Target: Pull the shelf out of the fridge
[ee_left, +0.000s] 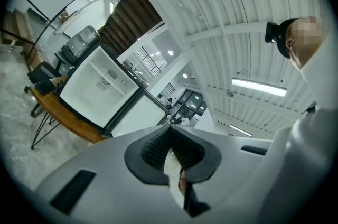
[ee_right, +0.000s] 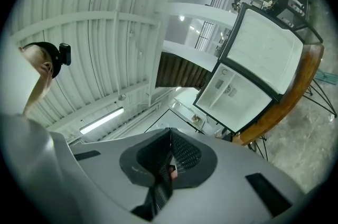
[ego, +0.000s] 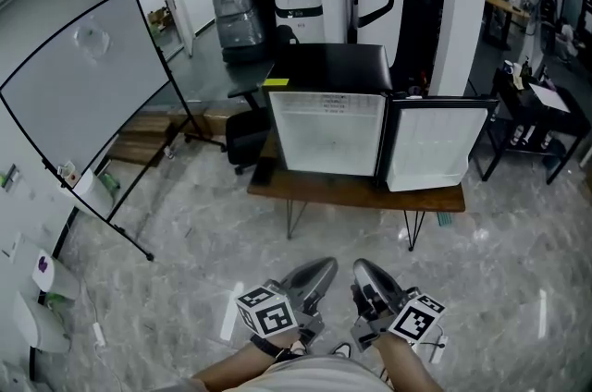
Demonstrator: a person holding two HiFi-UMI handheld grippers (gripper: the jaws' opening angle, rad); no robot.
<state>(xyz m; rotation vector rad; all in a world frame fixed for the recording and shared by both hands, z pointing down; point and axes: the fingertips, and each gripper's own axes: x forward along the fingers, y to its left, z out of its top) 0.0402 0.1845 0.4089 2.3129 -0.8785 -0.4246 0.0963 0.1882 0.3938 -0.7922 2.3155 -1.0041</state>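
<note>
Fridge [ego: 326, 131]: door [ego: 435, 145] open, standing mid-tabletop on wooden table [ego: 356, 196]; shelf inside too small to discern. Left gripper [ego: 324, 268], right gripper [ego: 363, 270]: jaws closed, empty, side by side, well apart from fridge.

It looked like an open-plan lab or workshop hall: a rolling whiteboard [ego: 83, 94], an office chair [ego: 245, 136], white pillars [ego: 467, 11], strip lights [ee_left: 259, 87] under a corrugated ceiling [ee_left: 222, 1], cluttered desks [ego: 544, 106] behind, and a small fridge [ego: 328, 131] on a wooden table [ego: 356, 193].
</note>
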